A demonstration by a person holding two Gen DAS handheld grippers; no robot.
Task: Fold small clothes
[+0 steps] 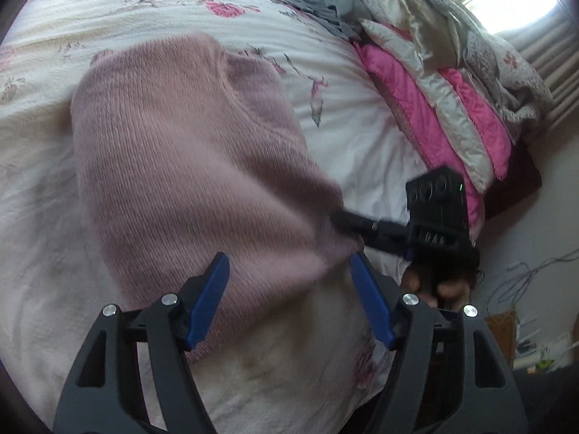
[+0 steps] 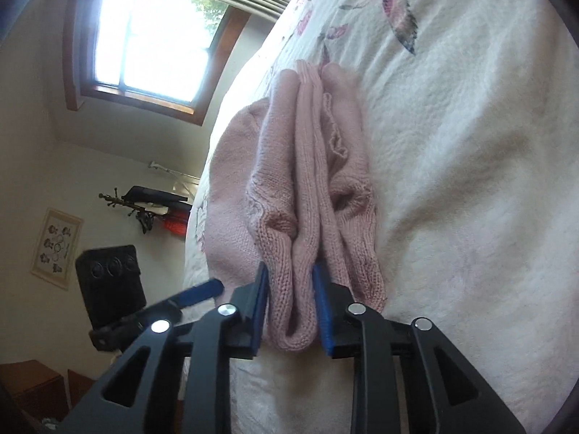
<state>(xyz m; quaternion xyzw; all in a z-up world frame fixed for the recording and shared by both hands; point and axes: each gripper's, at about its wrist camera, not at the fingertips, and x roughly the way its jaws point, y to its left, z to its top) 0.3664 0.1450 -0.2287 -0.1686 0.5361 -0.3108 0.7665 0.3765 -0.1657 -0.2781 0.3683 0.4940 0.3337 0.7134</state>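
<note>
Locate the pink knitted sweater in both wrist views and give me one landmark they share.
Left wrist: the pink sweater fills the centre-left, on the floral bedspread.
Right wrist: centre, bunched edge clamped in the right gripper.
Shared landmark: the bright window, top right in the left view.

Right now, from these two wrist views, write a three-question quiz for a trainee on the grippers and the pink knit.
1. True or false: the right gripper is shut on the pink knit garment.
2. Multiple choice: the left gripper is (a) shut on the garment, (b) open above it, (c) out of view.
3. Fill the blank: the garment lies on a floral ____.

Key: 1. True, its blue pads pinch a bunched fold of the edge. 2. b, the fingers stand wide apart, holding nothing. 3. Bedspread.
</note>
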